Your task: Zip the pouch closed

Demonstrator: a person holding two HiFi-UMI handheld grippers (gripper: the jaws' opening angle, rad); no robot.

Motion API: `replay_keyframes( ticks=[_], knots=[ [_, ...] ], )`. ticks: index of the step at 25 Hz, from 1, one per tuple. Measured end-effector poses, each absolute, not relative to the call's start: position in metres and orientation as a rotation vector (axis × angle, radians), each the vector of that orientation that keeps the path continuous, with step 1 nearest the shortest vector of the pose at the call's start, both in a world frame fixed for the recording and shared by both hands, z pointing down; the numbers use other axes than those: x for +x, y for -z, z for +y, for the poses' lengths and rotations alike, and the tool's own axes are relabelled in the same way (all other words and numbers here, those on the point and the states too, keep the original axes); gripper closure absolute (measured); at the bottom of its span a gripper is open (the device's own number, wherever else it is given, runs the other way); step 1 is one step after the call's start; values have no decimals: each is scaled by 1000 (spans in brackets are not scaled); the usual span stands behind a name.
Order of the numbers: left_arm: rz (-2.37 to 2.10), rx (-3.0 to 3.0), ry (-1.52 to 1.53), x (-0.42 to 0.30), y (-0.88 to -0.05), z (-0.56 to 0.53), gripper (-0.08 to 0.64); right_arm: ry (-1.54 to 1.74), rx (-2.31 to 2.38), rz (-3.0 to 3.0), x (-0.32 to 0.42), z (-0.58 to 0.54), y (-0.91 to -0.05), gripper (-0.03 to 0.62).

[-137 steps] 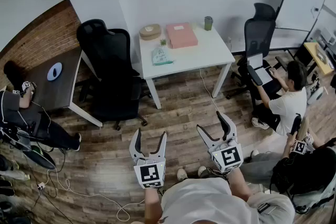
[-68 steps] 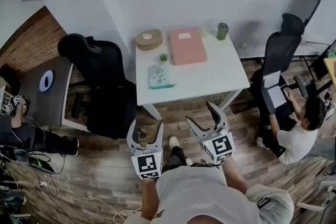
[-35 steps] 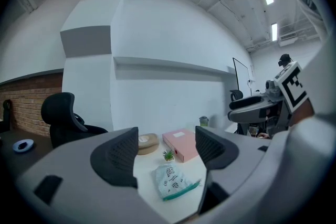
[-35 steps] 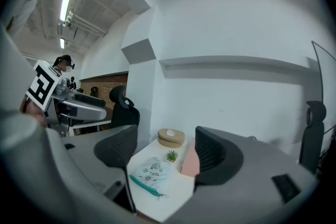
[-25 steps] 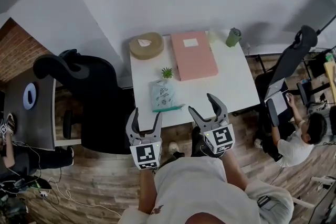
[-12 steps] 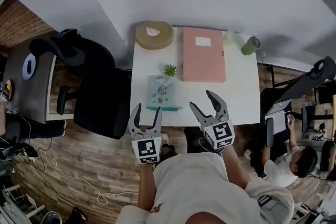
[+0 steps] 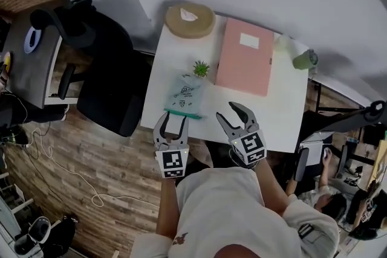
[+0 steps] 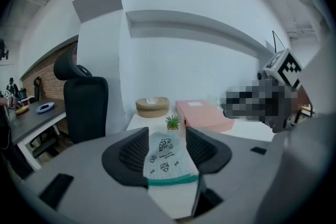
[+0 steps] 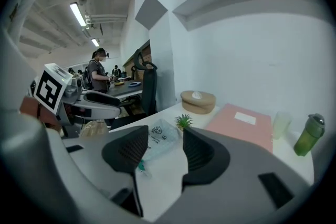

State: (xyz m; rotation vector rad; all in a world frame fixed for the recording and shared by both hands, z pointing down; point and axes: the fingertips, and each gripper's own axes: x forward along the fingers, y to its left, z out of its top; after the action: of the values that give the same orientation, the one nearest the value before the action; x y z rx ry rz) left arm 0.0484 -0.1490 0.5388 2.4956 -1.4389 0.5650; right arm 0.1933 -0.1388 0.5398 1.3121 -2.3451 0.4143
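Observation:
A clear pouch point(image 7: 185, 92) printed with small drawings lies flat on the white table point(image 7: 279, 121), its green zip edge point(image 7: 181, 112) towards me. My left gripper point(image 7: 172, 124) hovers at the table's front edge just short of that zip edge. Its jaws are closing, and the pouch point(image 8: 167, 157) shows in the gap ahead of them with the pads off it. My right gripper point(image 7: 232, 114) hangs over bare table right of the pouch. Its jaws are closing on nothing, and the pouch point(image 9: 156, 140) lies further off to the left.
Behind the pouch stand a small potted plant point(image 7: 201, 67), a pink box point(image 7: 245, 63), a round tan case point(image 7: 189, 19), a clear cup point(image 7: 284, 42) and a green bottle point(image 7: 305, 59). A black office chair point(image 7: 103, 81) stands left of the table, with a dark desk point(image 7: 27, 63) beyond it.
Both grippers have come down and forward to the table's front edge, and their jaws have narrowed. The table and pouch now lie right in front of them.

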Motion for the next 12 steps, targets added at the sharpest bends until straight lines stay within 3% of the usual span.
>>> replay_keyframes(
  ticks=[12],
  knots=[
    [-1323,2381,-687,76,-625,-120,390,-506,841,-2357,157,-117,-623,462]
  ],
)
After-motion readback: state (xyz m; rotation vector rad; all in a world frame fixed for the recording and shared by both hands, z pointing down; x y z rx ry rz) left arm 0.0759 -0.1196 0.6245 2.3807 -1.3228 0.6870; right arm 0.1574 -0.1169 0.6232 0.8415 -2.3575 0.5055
